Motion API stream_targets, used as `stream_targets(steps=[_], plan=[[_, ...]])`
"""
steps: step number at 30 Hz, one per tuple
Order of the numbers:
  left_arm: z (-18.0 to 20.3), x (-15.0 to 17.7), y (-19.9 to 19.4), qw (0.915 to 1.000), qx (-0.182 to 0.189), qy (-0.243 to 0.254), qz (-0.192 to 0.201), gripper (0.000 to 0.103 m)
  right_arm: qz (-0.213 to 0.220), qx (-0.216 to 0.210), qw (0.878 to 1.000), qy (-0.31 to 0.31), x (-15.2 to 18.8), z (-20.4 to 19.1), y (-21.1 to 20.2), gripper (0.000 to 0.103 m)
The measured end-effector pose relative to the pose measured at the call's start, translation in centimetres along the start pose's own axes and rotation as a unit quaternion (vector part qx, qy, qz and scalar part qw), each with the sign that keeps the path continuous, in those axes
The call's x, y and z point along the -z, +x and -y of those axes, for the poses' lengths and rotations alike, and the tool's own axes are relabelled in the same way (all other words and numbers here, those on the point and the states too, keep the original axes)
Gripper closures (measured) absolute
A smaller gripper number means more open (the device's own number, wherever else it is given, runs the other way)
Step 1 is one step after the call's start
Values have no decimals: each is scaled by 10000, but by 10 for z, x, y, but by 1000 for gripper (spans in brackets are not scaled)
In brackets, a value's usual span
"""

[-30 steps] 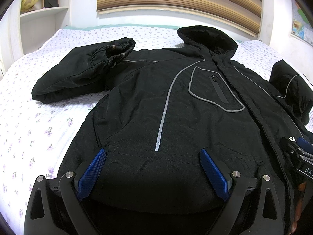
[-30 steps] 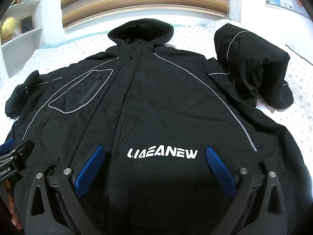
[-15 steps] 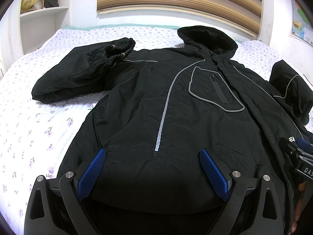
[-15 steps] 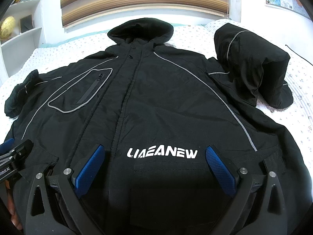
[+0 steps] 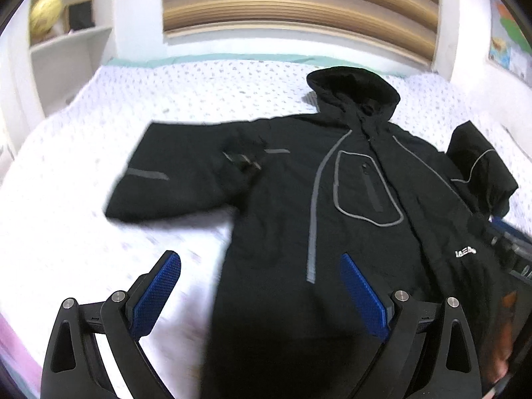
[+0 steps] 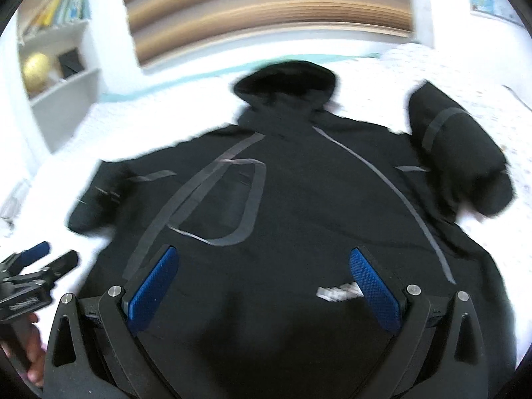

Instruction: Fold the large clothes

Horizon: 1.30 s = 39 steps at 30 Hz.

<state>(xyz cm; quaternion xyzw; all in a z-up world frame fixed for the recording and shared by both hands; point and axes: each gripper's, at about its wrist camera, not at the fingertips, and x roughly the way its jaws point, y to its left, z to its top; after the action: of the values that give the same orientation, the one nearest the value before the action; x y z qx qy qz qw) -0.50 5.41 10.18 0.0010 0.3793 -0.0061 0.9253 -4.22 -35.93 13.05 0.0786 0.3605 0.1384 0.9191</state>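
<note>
A black hooded jacket (image 5: 332, 219) with grey piping lies face up on the bed, hood toward the headboard; it also shows in the right wrist view (image 6: 299, 216). Its left sleeve (image 5: 173, 173) is bent beside the body, its right sleeve (image 6: 465, 166) is folded up at the right. My left gripper (image 5: 261, 286) is open and empty, raised above the jacket's lower left edge. My right gripper (image 6: 266, 282) is open and empty above the lower front, near the white logo (image 6: 335, 291). Both views are blurred.
The bed (image 5: 66, 232) has a white flowered cover and a striped wooden headboard (image 5: 299, 10). A shelf (image 5: 66, 43) with a yellow globe stands at the back left. The left gripper shows at the left edge of the right wrist view (image 6: 30, 276).
Both grippers have lifted up and back from the jacket's hem, both still open. The left one has shifted left, so bedcover now lies under its left finger.
</note>
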Motion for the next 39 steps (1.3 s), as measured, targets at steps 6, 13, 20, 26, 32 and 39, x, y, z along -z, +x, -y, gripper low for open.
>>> stream_targets(steps=[6,13,20,26,32,39], plan=[[-44,-34,36,9998,108,40,-151,6,153,218,9986,-446,9,-34,65,0],[-44,-40,81,9988,199,435,-40,6,-469,112,9988,-101,29,-19,118,0],[-46,-50,119,9988,-177,344,-302,25,-446,161,9988,-127,34,-23,121,0],[-44,-54,104,9995,-161,235,129,61,-458,158,9987,-133,32,-23,123,0],[-77,-72,70,9984,-103,-246,496,68,-466,175,9987,-145,32,-23,123,0],[-101,-86,37,9967,199,-416,662,73,-468,184,9986,-159,32,-23,123,0]])
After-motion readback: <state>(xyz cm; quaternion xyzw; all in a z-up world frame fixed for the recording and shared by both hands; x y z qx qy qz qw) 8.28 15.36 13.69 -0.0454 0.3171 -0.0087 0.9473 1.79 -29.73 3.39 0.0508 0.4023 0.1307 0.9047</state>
